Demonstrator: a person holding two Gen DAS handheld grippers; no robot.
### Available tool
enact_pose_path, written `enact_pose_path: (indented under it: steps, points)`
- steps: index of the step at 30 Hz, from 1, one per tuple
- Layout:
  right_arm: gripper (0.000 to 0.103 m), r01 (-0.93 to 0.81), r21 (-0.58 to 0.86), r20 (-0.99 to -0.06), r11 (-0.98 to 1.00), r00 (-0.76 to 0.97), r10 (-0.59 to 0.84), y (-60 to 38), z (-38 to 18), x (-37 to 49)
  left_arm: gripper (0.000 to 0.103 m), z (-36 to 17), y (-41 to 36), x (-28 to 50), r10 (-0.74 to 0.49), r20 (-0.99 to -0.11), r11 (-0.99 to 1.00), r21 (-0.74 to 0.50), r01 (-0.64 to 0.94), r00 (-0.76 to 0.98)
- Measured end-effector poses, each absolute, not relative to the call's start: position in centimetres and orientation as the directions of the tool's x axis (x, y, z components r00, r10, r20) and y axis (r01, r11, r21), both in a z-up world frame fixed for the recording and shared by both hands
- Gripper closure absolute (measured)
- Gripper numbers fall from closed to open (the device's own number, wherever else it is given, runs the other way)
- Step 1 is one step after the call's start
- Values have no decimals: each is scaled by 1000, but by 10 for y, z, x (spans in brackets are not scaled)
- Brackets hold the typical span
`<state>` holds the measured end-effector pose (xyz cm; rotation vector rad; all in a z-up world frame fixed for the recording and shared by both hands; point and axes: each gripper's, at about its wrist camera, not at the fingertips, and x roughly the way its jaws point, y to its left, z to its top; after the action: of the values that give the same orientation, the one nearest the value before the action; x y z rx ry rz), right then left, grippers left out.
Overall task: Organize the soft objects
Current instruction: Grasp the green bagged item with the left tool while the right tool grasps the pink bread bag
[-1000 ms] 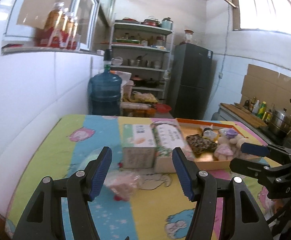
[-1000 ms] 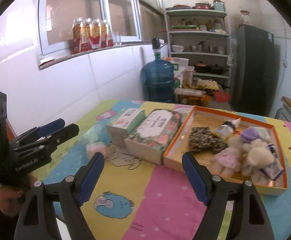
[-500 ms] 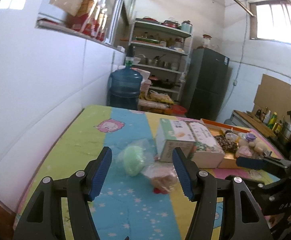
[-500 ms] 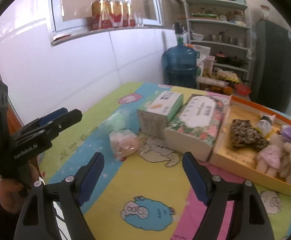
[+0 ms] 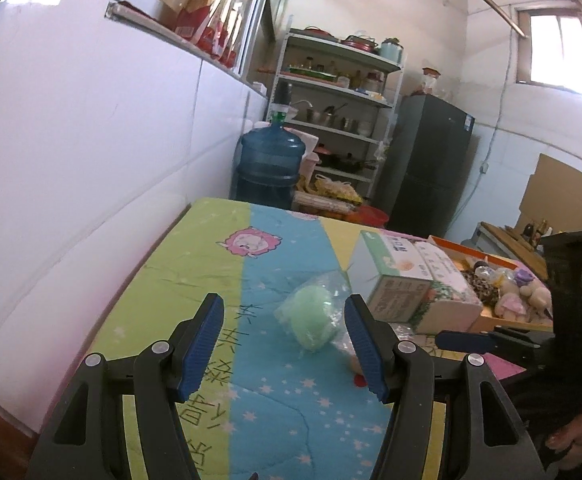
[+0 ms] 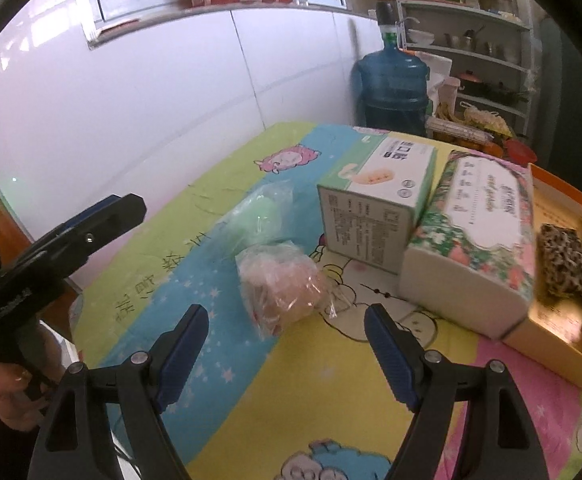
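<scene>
left gripper (image 5: 285,344): jaws wide, empty | green bagged ball (image 5: 311,316): frame centre, roundish, no clear long axis | right gripper (image 6: 287,354): released, empty | pink bagged ball (image 6: 285,290): centre, long axis upper-left to lower-right, on tablecloth (image 6: 311,400)

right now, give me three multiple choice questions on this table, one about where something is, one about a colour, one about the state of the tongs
1. Where does the green bagged ball lie?
A. in the orange tray
B. on the cloth, left of the white-green box
C. on the shelf

2. What colour is the bagged ball nearest the right tongs?
A. pink
B. blue
C. black

3. How do the left tongs stand?
A. shut on the green ball
B. open, holding nothing
C. shut on a box

Answers:
1 B, it rests on the cloth beside the white-green box.
2 A, the pink bagged ball lies just ahead of their pads.
3 B, both pads stand apart with the ball beyond them.
</scene>
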<state>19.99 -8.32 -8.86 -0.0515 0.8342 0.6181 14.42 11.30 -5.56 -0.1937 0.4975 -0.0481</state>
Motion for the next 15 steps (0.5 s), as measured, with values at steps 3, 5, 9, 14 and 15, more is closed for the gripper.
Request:
enact_pose_path:
  steps: [3, 5, 9, 14, 15]
  points:
    - [23, -534, 186, -718, 824, 498, 485, -77, -94, 209, 39, -59, 118, 149, -91, -475, 980, -200, -7, 875]
    - [23, -534, 178, -727, 826, 495, 476, -71, -97, 214, 39, -61, 121, 152, -90, -481, 980, -201, -10, 872]
    - [23, -535, 172, -743, 827, 482, 465, -63, -103, 224, 39, -65, 126, 158, -89, -492, 980, -201, -13, 866]
    - [23, -533, 151, -757, 833, 479, 444, -55, -109, 232, 39, -71, 131, 165, -93, -503, 978, -210, -18, 859]
    - [23, -534, 147, -759, 833, 479, 441, -54, -110, 234, 39, -72, 132, 167, -94, -505, 977, -212, -18, 858]
